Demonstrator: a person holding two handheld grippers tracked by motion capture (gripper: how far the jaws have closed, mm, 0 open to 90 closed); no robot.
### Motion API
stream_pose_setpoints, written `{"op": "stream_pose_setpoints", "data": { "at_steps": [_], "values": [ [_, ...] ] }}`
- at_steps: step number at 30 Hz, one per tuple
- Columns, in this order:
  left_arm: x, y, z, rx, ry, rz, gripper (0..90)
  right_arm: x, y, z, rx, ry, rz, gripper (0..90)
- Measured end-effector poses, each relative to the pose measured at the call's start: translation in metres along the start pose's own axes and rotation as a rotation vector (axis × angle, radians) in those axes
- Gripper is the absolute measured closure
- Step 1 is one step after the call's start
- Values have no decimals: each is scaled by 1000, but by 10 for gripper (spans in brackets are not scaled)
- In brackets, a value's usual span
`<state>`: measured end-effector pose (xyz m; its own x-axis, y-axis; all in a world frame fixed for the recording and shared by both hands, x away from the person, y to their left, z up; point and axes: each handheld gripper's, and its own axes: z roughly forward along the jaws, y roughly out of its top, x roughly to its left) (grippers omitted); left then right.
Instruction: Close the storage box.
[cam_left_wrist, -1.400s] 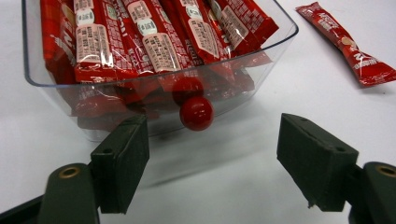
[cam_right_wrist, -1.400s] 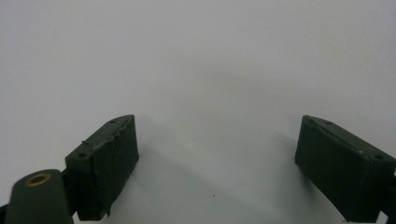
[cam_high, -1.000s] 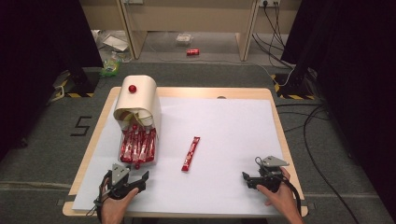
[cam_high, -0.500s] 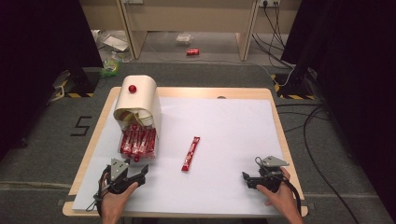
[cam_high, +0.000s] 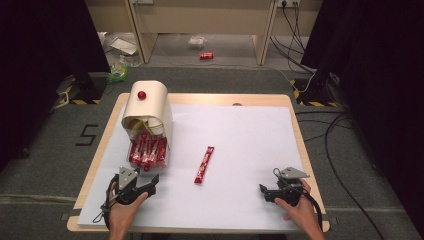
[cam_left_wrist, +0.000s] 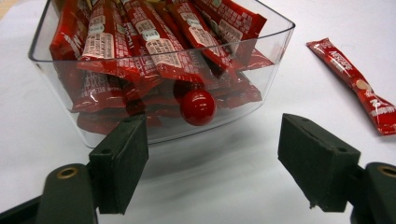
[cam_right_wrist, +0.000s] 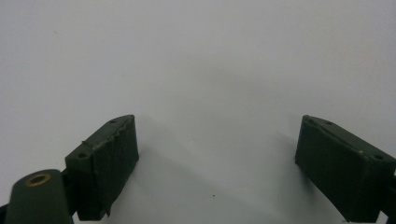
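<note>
Inside clear drawer (cam_left_wrist: 261, 70): glossy red sachets (cam_left_wrist: 154, 51)

Readable marks
A "5" (cam_high: 86, 135) is marked on the floor left of the table; the sachets' (cam_left_wrist: 154, 42) print is illegible.

A wooden table (cam_high: 296, 125) stands on a grey floor (cam_high: 210, 80). A big white sheet (cam_high: 250, 130) covers most of its top. On the floor behind it lie a small red can (cam_high: 206, 55), a green thing (cam_high: 118, 73) and some white paper (cam_high: 122, 46). A "5" (cam_high: 87, 135) is marked on the floor to the left. Black cables (cam_high: 345, 120) curl on the right. Yellow and black tape (cam_high: 80, 101) sits near the dark stands.
</note>
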<state>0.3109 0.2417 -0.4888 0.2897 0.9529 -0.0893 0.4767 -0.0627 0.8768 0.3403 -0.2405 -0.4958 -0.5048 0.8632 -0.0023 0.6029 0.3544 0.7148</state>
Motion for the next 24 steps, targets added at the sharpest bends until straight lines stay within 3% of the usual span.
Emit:
{"op": "stream_pose_setpoints", "data": {
  "at_steps": [24],
  "values": [
    [9, 10, 12, 6, 9, -15, 233, 0, 0, 0, -1, 1, 1, 135]
  ]
}}
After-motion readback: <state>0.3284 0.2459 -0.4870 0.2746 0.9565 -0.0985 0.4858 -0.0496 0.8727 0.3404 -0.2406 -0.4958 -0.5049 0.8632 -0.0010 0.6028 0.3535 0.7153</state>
